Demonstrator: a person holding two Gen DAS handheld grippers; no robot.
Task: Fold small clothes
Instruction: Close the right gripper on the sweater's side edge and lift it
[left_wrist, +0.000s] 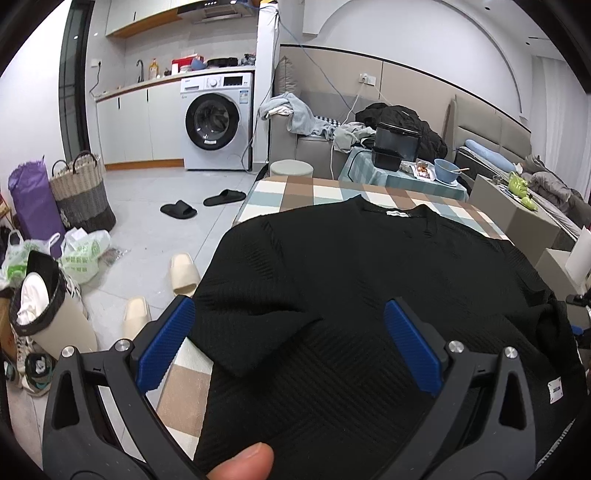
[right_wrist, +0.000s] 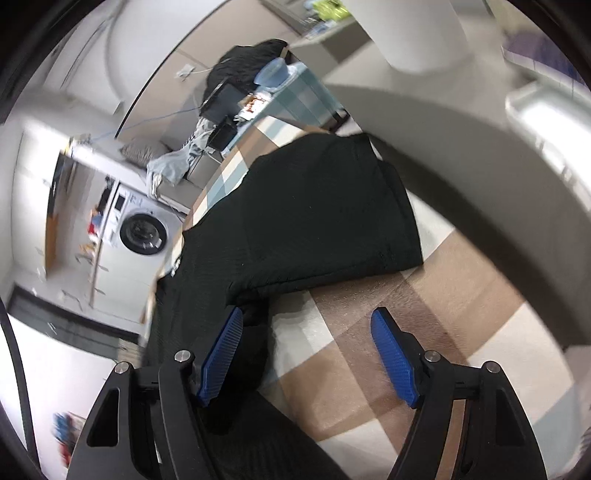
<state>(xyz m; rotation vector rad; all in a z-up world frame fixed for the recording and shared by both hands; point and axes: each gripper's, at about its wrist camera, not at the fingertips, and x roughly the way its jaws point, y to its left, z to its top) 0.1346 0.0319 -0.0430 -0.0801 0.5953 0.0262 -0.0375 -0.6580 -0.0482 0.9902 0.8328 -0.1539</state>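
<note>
A black ribbed knit top (left_wrist: 351, 280) lies spread on the checked tablecloth (left_wrist: 295, 192), neck away from me, with its left sleeve folded in over the body. My left gripper (left_wrist: 290, 310) is open above the lower part of the top, blue pads wide apart. In the right wrist view the top (right_wrist: 314, 214) lies across the cloth (right_wrist: 424, 314) with its right sleeve folded over. My right gripper (right_wrist: 306, 321) is open and empty, low over the cloth by the garment's edge; its left pad (right_wrist: 221, 354) is next to the fabric.
A second table (left_wrist: 402, 177) behind holds black containers (left_wrist: 395, 144) and a blue bowl (left_wrist: 447, 170). A sofa with clothes, a washing machine (left_wrist: 218, 122), slippers (left_wrist: 181, 275), baskets and bags stand on the floor at left. The table's left edge is close.
</note>
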